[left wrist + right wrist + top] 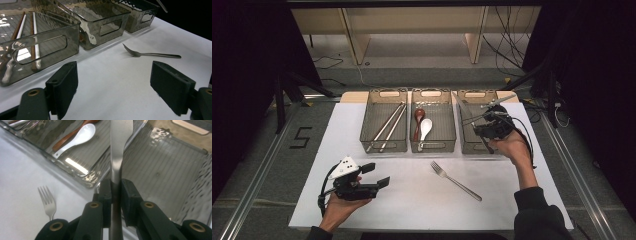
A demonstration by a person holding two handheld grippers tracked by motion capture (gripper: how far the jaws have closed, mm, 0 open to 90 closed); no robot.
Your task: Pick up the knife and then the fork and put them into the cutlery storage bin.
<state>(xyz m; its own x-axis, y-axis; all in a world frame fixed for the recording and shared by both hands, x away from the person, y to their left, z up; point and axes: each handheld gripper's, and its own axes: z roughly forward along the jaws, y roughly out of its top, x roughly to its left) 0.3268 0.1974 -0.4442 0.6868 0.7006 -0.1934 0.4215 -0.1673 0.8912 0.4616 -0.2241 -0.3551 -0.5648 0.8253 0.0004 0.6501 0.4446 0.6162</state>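
Slippage is the risk: the right tongs [115, 192] pinch a flat steel utensil [119, 147] by its thin handle above the right bin [160, 175]; left tongs [113, 87] rest spread over the desk [112, 75].

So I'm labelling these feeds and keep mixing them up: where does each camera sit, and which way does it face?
High view: above the person's side, looking forward and down at the white table, three smoky plastic bins and both forearms.
Left gripper view: on the open left gripper, low over the table, facing the bins.
Right gripper view: on the right gripper, shut on a flat silver utensil handle, above the empty right bin.
All three share the silver fork lying on the table.
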